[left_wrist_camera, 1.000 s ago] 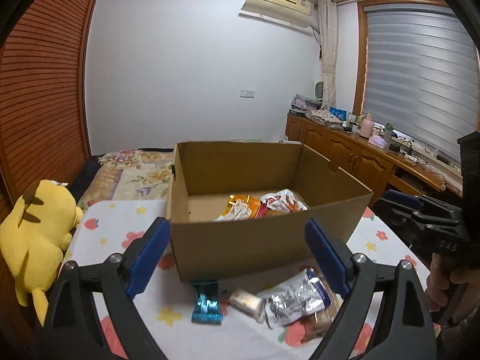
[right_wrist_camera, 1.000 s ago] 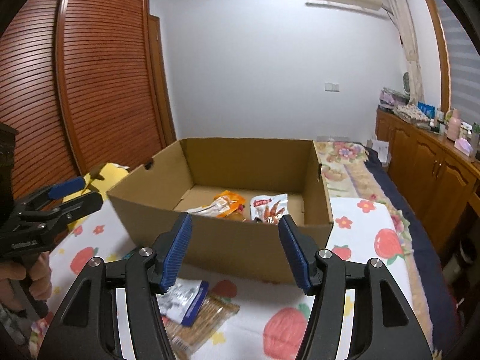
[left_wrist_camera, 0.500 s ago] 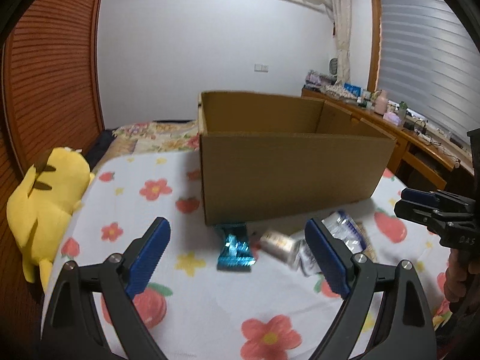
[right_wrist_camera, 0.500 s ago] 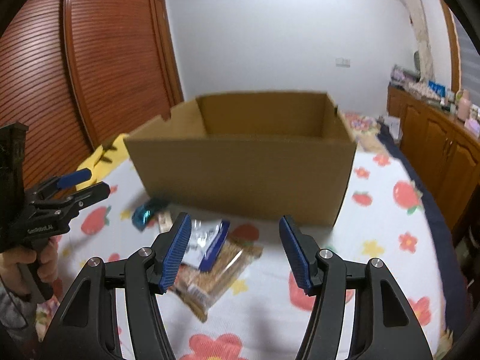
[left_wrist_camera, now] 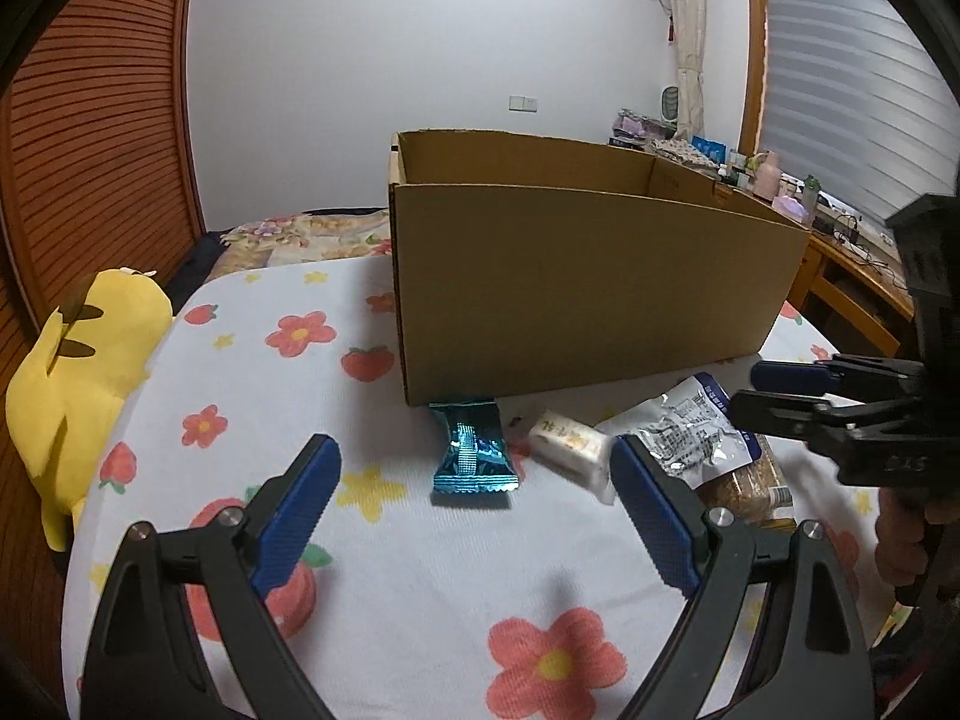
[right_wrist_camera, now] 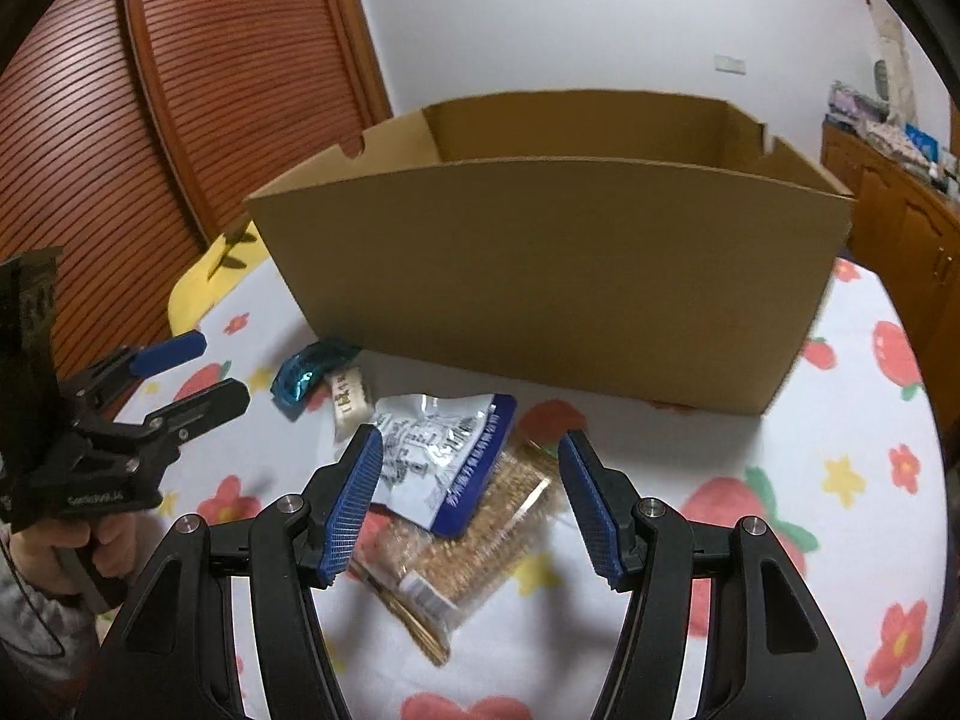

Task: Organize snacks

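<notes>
Your left gripper [left_wrist_camera: 474, 507] and right gripper [right_wrist_camera: 471, 501] both hang open and empty above the snack packets: teal packet [left_wrist_camera: 474, 456], white bar [left_wrist_camera: 570, 447], silver bag [right_wrist_camera: 444, 450], lying before the cardboard box [left_wrist_camera: 588, 288].

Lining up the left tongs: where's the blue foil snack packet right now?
In the left wrist view the blue foil packet lies on the tablecloth at the cardboard box's near-left corner, left of the small white packet.

A home bedroom is showing here: a bed with a floral quilt [left_wrist_camera: 300, 234] is lying beyond the left tool, a slatted wooden wardrobe [left_wrist_camera: 90, 150] is standing to its left, and a yellow plush toy [left_wrist_camera: 78, 360] is sitting alongside.
</notes>
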A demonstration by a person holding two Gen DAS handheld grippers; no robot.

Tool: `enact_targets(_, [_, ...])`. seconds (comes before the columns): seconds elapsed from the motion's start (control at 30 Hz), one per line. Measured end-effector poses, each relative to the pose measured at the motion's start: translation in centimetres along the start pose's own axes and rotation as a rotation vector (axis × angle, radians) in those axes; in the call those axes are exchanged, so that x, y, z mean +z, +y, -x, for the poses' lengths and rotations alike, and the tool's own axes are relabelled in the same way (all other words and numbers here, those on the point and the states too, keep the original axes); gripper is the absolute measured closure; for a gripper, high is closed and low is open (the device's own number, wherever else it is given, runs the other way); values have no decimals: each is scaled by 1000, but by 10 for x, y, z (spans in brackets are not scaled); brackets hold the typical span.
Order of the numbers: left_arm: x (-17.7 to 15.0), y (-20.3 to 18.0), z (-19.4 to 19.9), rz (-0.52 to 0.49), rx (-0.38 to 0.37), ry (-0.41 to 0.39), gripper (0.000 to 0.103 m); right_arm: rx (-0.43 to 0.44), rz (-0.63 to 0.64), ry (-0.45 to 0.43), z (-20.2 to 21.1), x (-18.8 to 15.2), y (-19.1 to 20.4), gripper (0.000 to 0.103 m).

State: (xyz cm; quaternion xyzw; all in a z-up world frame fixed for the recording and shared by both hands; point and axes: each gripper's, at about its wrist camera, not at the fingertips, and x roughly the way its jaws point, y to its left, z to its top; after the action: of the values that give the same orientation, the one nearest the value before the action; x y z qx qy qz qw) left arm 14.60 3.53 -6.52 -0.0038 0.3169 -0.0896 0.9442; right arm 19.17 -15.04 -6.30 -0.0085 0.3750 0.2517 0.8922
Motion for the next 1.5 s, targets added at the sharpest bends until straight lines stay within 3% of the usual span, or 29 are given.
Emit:
enact_targets(0.27, [-1,0,-1,-6,8,3,11,-8,21,70,-28,5,3,38])
enact_targets(0.6, [-1,2,-2,6,13,3,11,-19,63,103,-45,10,9,33])
enact_targets(0.77, [-1,5,-4,15,11,8,11,-1,58,108,-46,11,7,35])
enact_targets(0.87, [-1,6,-4,15,13,9,11,24,56,106,-44,11,7,45])
enact_targets(1.07, [-1,5,-5,11,16,10,11,25,39,103,-40,10,8,49])
enact_targets(1.17, [-1,5,-6,9,18,12,11,60,-1,84,-32,11,3,61])
enact_targets(1.2, [-1,5,-5,8,18,12,11,66,-10,80,-30,12,1,75])
enact_targets(1.37, [-2,3,-6,0,22,13,11,95,-33,75,-22,12,-4,95])
enact_targets(1.5, [-1,0,-9,-13,20,29,11,98,-36,65,-18,10,-3,98])
